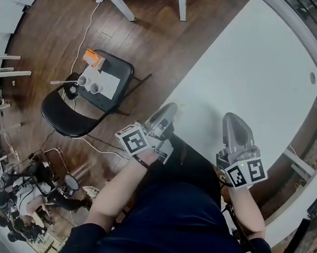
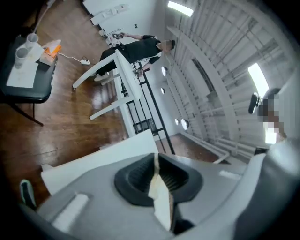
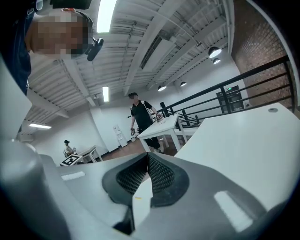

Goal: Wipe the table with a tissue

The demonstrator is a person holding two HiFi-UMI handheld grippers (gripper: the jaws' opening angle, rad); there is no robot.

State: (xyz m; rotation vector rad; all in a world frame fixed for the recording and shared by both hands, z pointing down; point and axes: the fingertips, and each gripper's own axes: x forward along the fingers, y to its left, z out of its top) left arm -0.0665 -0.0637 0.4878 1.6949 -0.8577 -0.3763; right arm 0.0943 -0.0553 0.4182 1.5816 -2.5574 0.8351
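No tissue shows on the white table [image 1: 258, 70]. My left gripper [image 1: 169, 109] hangs over the table's near left edge, and its jaws are shut with nothing between them. The left gripper view shows its dark ribbed pads [image 2: 136, 180] meeting at the tip, with the table's corner [image 2: 93, 164] just beyond. My right gripper [image 1: 231, 119] sits above the table's near side, also shut and empty. In the right gripper view its pads [image 3: 164, 176] touch, and the table top [image 3: 243, 140] stretches off to the right.
A black chair [image 1: 73, 118] stands left of the table on the wood floor. It carries a white sheet [image 1: 103, 83], two small cups [image 1: 82, 81] and an orange pack [image 1: 93, 58]. A cable [image 1: 87, 28] trails across the floor. A person [image 3: 139, 115] stands by a far table.
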